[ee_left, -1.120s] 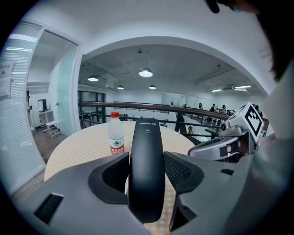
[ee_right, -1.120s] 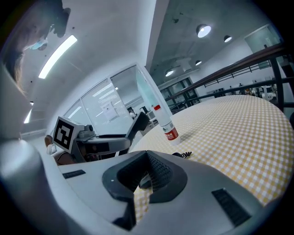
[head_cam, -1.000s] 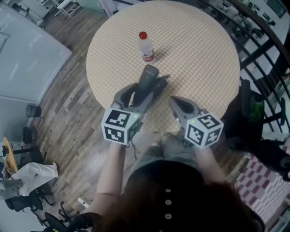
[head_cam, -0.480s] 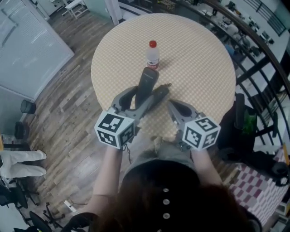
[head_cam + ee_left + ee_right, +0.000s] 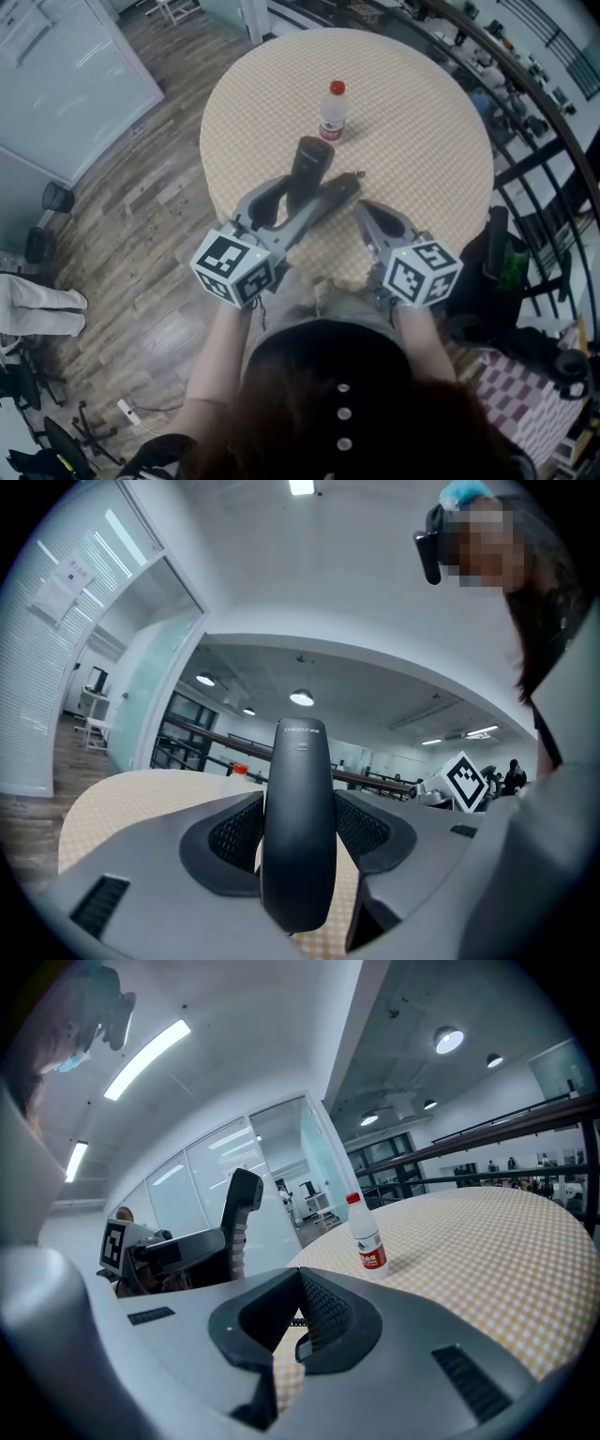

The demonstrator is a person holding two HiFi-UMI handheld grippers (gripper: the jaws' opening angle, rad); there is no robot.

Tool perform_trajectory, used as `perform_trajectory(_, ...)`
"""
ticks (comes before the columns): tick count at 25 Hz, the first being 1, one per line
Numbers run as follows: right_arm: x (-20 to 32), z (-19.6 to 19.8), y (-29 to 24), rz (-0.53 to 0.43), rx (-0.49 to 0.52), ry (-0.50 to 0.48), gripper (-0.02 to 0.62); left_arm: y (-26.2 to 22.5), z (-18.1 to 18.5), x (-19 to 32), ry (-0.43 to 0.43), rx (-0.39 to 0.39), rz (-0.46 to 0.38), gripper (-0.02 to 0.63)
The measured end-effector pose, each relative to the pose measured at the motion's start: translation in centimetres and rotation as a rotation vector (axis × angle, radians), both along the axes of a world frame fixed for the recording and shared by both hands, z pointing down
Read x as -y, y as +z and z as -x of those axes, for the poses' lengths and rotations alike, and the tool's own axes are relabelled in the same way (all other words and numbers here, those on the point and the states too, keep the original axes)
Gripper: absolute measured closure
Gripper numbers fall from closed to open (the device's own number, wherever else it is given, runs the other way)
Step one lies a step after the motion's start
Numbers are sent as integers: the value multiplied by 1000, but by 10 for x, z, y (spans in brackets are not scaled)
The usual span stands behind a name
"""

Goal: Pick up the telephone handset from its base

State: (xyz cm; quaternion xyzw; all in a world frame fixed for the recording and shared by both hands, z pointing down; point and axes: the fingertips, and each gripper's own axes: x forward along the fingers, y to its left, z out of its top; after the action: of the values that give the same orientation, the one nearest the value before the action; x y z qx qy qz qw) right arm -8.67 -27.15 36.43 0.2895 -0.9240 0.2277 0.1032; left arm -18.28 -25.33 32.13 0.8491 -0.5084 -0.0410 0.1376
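A black telephone handset point(image 5: 308, 163) stands nearly upright between the jaws of my left gripper point(image 5: 309, 187), which is shut on its lower half above the near part of the round table point(image 5: 422, 141). In the left gripper view the handset point(image 5: 298, 799) fills the middle, pinched by both ribbed pads point(image 5: 234, 832). My right gripper point(image 5: 366, 212) hovers just to the right, jaws together with nothing in them. From the right gripper view the handset point(image 5: 242, 1208) shows at the left in the other gripper. No telephone base is in view.
A small plastic bottle point(image 5: 332, 111) with a red cap and red label stands on the checked tablecloth beyond the handset, also seen as the bottle point(image 5: 367, 1238) in the right gripper view. Dark railings point(image 5: 525, 141) run along the right; wooden floor lies to the left.
The left gripper stays shut on the handset, and the right gripper stays close beside it. The head view has shifted, so the table and bottle sit a little lower and further right.
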Motion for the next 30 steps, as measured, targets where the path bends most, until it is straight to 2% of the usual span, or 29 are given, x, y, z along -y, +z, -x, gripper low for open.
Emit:
perform_trajectory(9,5,-1,-10,-35,53,15,586,8,7,-9,0,-42,5,359)
perform_trajectory(15,4,4,-17,-60,72,-13,586,11,6,-7,-2,-55,24,359)
perform_trajectory(21,-1,19,-21,-82,75,-53,586,15,2,-7,30,-33,34,359)
perform_trajectory(30,0,20,-21,-88,66,-75,586,26,-4,-9,47,-13,60,359)
